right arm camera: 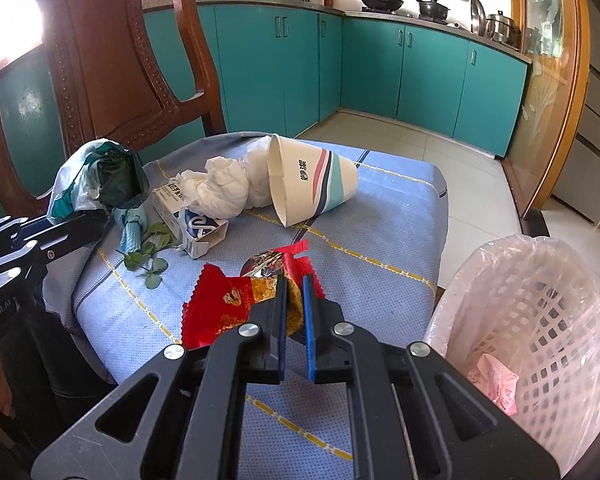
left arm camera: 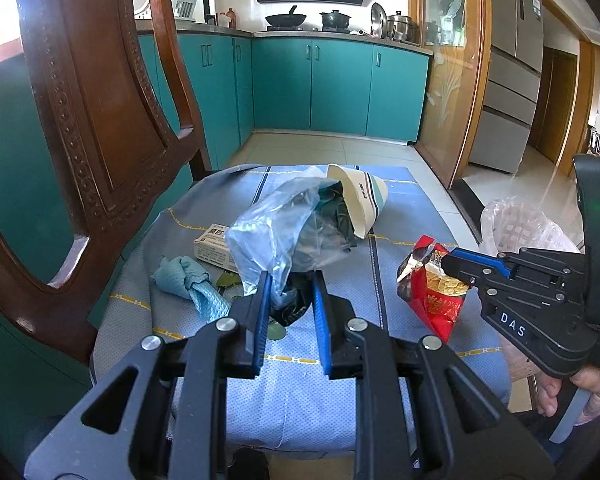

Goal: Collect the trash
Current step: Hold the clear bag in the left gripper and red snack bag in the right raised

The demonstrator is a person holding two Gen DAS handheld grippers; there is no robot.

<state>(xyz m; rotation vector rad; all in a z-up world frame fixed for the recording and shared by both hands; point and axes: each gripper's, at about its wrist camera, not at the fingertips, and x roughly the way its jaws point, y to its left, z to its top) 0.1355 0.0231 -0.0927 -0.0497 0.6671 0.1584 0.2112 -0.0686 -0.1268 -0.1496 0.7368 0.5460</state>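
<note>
The red snack wrapper, which we clamp in the right gripper jaws, hangs just left of the lined bin, while our left gripper jaws pinch the plastic bag.

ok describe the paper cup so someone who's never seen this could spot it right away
Start at the blue cloth-covered table in front of the teal kitchen cabinets. Near its far edge lies a paper cup, tipped on its side beside crumpled white tissue. It is the only rigid cone-shaped item, white with pink, navy and teal stripes.
</note>
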